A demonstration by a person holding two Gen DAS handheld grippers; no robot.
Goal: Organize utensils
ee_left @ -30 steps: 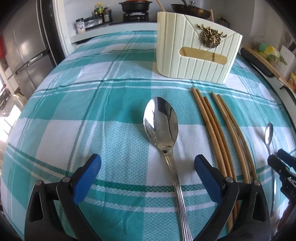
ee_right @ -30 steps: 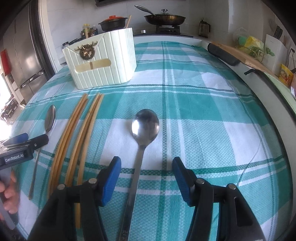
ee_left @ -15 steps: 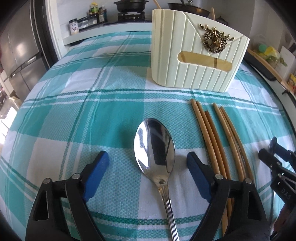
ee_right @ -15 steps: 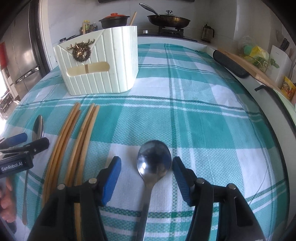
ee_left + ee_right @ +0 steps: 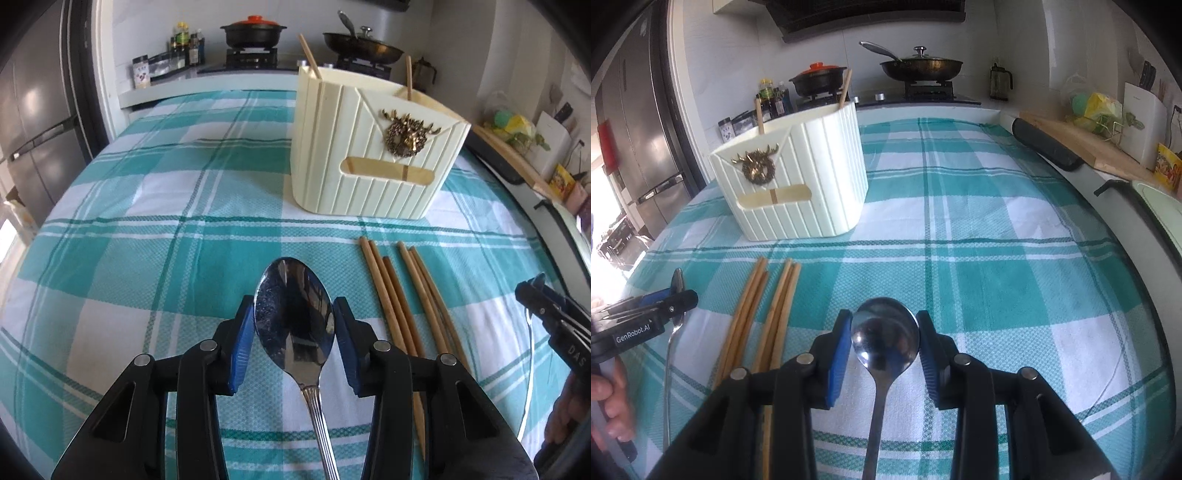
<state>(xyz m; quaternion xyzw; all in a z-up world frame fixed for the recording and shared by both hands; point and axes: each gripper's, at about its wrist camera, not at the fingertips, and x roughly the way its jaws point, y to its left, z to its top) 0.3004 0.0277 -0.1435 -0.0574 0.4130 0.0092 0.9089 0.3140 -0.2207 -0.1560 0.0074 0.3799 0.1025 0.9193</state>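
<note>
Gripping the bowl of a large shiny spoon (image 5: pixel 294 314), my left gripper (image 5: pixel 294 332) has just been closing, and its blue pads (image 5: pixel 242 343) now sit against both edges of the bowl; the spoon's ribbed handle runs back under the gripper toward me. My right gripper (image 5: pixel 884 343) has just been closing too, and its pads (image 5: pixel 839 354) pinch the rounder bowl of a second spoon (image 5: pixel 885 338), handle trailing back below. Whether either spoon has lifted clear of the teal plaid tablecloth (image 5: pixel 147 221) I can't quite tell from these angles. Both grippers tilt downward over the table.

Between the two spoons lie wooden chopsticks (image 5: pixel 395 295) in two loose bundles, side by side on the cloth. Beyond their far tips stands the cream ribbed utensil holder (image 5: pixel 369 158) with a brass deer ornament, upright, two chopsticks already poking out of its top. In the right wrist view, a hand (image 5: pixel 609 402) wraps the left gripper's handle at the left edge.
</note>
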